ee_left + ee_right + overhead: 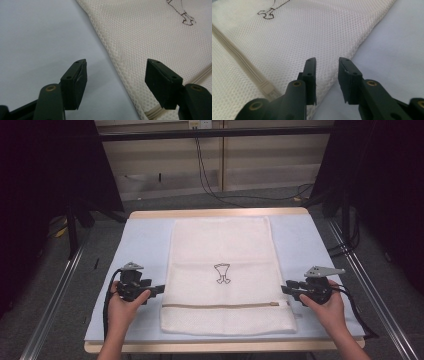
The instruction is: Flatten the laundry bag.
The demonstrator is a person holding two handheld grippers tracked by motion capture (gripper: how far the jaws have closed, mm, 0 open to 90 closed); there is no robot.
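A cream mesh laundry bag (220,250) lies flat on the pale blue table cover (145,240). It has a small black drawing (222,273) at its middle and a zipper (225,305) running across near its front end. My left gripper (159,290) rests at the bag's left edge, level with the zipper. In the left gripper view its jaws stand wide open (116,67) over the bag's edge (155,37), with nothing pressed between them. My right gripper (285,290) sits at the bag's right edge. Its jaws (327,62) are apart over the mesh border (299,32), next to the zipper's end (265,86).
The table's wooden rim (220,213) runs along the far side, and metal rails (370,280) flank both sides. Black cables (210,180) hang on the far wall and floor. Bare blue cover lies left and right of the bag.
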